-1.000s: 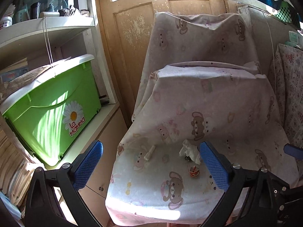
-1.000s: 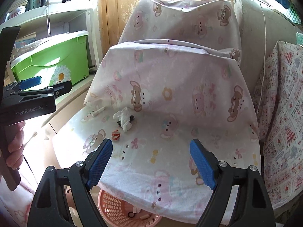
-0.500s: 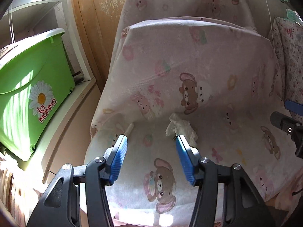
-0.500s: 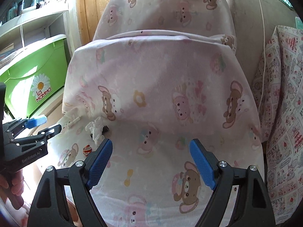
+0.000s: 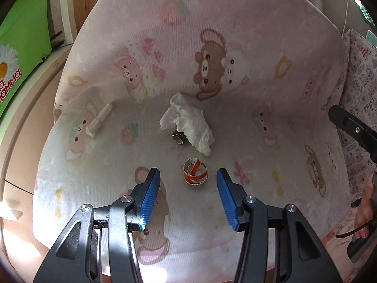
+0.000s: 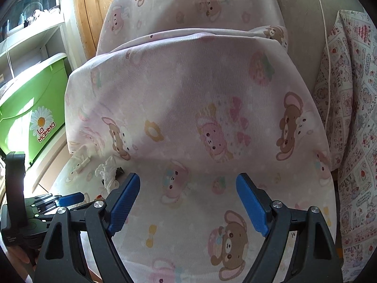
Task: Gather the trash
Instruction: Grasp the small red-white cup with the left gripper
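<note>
A: Left wrist view: left tool (image 5: 188, 184) half open, empty, blue pads either side of the curled red-and-white wrapper (image 5: 195, 174) at lower centre.
B: Step?
A: Lining up a first pick, I judge. Next: advance, close gently; it looks crushable.
B: Other trash?
A: Crumpled tissue (image 5: 188, 123) mid-frame, small dark scrap (image 5: 178, 138) touching it, white stick (image 5: 98, 122) centre left.
B: Right tool (image 6: 188, 197)?
A: Wide open, empty, over bare cover.
B: Surroundings?
A: Bear-print chair cover (image 5: 235, 35); green bin (image 6: 30, 108) far left.

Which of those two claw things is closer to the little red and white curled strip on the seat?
Left gripper: open, pads flanking the curled strip. Right gripper hangs farther right, nothing between its pads.
</note>
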The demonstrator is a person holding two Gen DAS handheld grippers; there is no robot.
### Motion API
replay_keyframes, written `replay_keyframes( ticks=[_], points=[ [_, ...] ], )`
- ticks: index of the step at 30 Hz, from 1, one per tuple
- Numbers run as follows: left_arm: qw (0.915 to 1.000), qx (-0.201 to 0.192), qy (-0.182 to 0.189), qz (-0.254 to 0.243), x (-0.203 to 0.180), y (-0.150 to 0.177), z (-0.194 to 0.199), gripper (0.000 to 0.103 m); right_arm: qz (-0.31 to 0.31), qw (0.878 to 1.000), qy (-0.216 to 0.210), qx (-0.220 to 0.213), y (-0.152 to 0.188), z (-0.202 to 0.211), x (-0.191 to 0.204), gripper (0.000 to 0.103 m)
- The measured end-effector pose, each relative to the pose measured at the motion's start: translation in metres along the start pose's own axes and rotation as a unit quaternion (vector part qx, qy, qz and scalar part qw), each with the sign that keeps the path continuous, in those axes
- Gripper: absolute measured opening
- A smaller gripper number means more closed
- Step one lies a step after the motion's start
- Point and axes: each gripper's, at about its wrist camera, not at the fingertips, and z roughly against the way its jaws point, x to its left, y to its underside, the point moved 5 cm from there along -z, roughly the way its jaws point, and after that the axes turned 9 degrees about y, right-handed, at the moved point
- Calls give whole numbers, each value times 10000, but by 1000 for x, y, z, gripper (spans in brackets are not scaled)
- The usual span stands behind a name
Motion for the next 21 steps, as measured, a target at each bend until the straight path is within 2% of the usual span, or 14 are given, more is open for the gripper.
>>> replay_keyframes(
  ticks=[4,6,10,13,18,21],
  points=[
    [9999,86,-2,-112,-8,2,-7,43,-16,10000,9,12,2,1,-2,85],
    [9999,104,-2,-98,-10,3,-9,37,-2,10000,45,8,3,1,-3,85],
    [9995,85,-137,-270,-16,1,-14,15,-2,10000,69,23,4,1,-6,85],
    [9991,95,-238,-351,-21,1,-12,6,-5,10000,54,8,4,3,-7,85],
    [9981,-294,-352,-416,-26,-7,12,5,21,10000,10,-1,4,3,-1,85],
    [9977,-532,-371,-211,-18,-13,30,5,46,9999,-107,-14,3,3,9,85]
  ],
)
